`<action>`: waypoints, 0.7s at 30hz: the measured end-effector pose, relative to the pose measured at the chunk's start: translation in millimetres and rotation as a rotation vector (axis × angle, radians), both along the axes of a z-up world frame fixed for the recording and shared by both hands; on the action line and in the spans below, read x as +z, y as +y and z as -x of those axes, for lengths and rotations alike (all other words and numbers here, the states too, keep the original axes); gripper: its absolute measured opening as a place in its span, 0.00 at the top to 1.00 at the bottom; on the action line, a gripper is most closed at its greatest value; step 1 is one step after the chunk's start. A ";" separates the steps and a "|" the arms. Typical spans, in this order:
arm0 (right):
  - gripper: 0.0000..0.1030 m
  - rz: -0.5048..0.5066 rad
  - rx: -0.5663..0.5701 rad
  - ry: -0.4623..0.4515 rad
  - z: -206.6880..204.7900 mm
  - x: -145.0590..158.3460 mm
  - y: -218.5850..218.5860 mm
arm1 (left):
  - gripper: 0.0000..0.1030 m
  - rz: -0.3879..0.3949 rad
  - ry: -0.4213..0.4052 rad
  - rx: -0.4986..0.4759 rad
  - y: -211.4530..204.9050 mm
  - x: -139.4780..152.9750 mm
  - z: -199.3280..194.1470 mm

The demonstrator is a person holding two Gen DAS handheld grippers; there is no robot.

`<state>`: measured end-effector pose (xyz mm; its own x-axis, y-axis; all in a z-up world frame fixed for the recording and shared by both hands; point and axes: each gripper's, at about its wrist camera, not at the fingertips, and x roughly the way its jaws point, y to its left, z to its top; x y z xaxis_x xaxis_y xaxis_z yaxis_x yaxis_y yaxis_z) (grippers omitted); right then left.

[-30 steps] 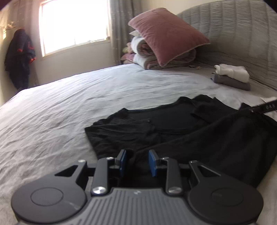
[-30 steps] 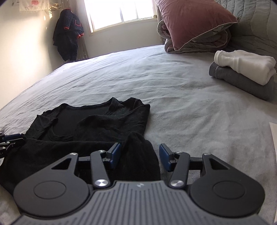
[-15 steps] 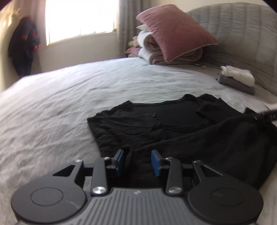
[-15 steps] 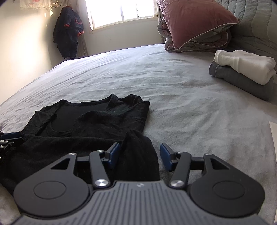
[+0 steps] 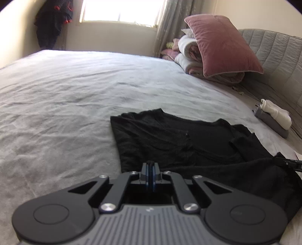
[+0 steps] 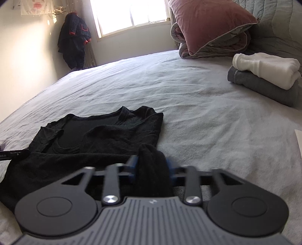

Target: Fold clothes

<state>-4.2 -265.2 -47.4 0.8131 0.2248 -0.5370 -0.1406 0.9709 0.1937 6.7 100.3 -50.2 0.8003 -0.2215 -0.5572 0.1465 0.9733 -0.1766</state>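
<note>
Shirt [image 6: 105, 135] on bed [image 6: 198, 105] (pillow [image 6: 207, 24] behind).

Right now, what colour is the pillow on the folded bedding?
Dusty pink, the pillow shows best in the right wrist view.

No text, label or number can be read anywhere in these views.

A bedroom in a home. A wide bed with a wrinkled pale grey sheet [image 6: 188, 98] fills the view, backed by a grey quilted padded headboard [image 5: 273, 56]. A dusty pink velvet pillow [image 6: 209, 24] leans on a rolled pink and grey duvet [image 5: 190, 58]. Daylight pours through a bright window [image 6: 128, 13], and a dark jacket with red trim [image 6: 74, 41] hangs in the corner.
</note>
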 end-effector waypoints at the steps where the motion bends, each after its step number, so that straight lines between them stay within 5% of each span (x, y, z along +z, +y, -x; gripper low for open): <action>1: 0.87 0.010 -0.001 -0.015 2.0 1.2 1.6 | 0.97 0.001 -0.014 0.019 -0.5 0.3 2.3; 12: 0.89 0.101 -0.011 -0.168 19.6 15.8 10.6 | 0.97 -0.004 -0.138 0.128 4.4 13.2 26.8; 21: 0.89 0.110 -0.009 -0.102 1.2 5.0 14.2 | 0.96 -0.045 -0.060 0.157 3.0 0.8 13.8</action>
<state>-5.4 -251.0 -42.4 0.8664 0.1618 -0.4725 -0.1455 0.9868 0.0711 -7.1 103.3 -49.4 0.8550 -0.0674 -0.5143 0.0014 0.9918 -0.1276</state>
